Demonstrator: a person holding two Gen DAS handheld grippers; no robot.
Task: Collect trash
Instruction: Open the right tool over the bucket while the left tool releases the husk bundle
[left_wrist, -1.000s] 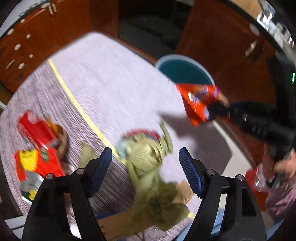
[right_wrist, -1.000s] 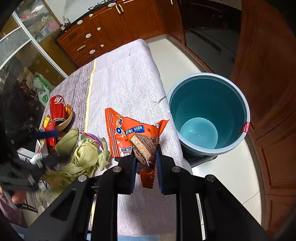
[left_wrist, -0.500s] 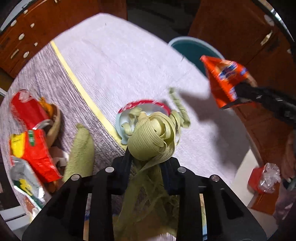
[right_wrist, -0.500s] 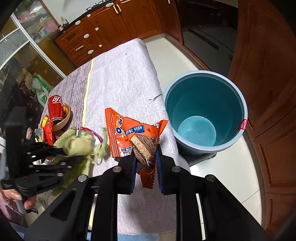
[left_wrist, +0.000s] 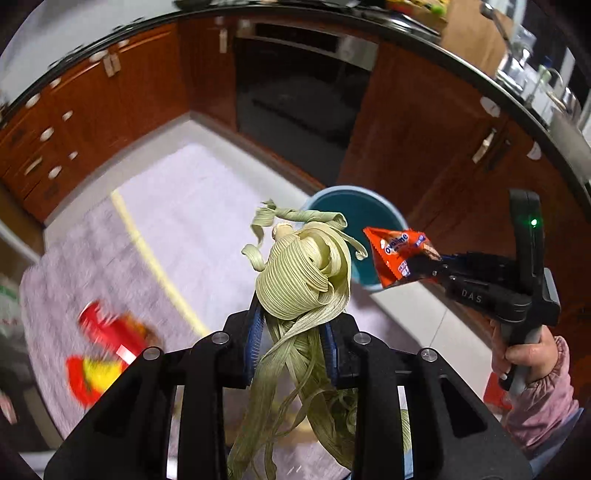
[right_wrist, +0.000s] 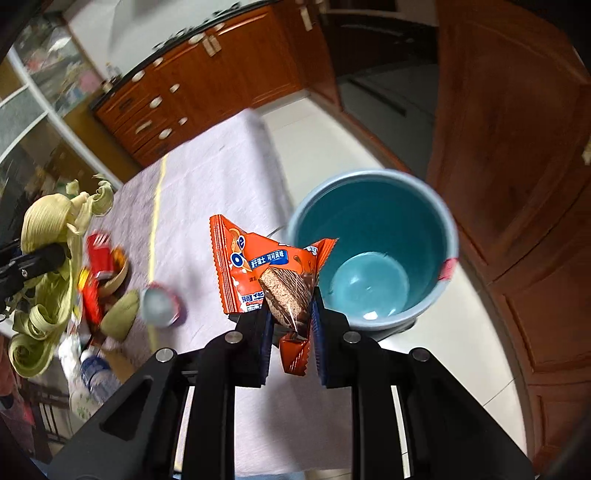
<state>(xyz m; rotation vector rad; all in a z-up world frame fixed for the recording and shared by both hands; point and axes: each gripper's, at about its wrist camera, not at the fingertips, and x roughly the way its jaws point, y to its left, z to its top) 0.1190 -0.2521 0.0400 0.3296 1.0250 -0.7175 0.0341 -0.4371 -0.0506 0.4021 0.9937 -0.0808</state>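
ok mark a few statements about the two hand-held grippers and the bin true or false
1. The left hand-held gripper is shut on the corn husks. True.
2. The right hand-held gripper is open and holds nothing. False: it is shut on the orange snack wrapper.
3. The blue bin already holds several wrappers. False: no wrappers show inside; only a small pale speck lies on the bottom.
4. A red can lies on the table. True.
5. The bin stands on the table. False: it stands on the floor beside the table.
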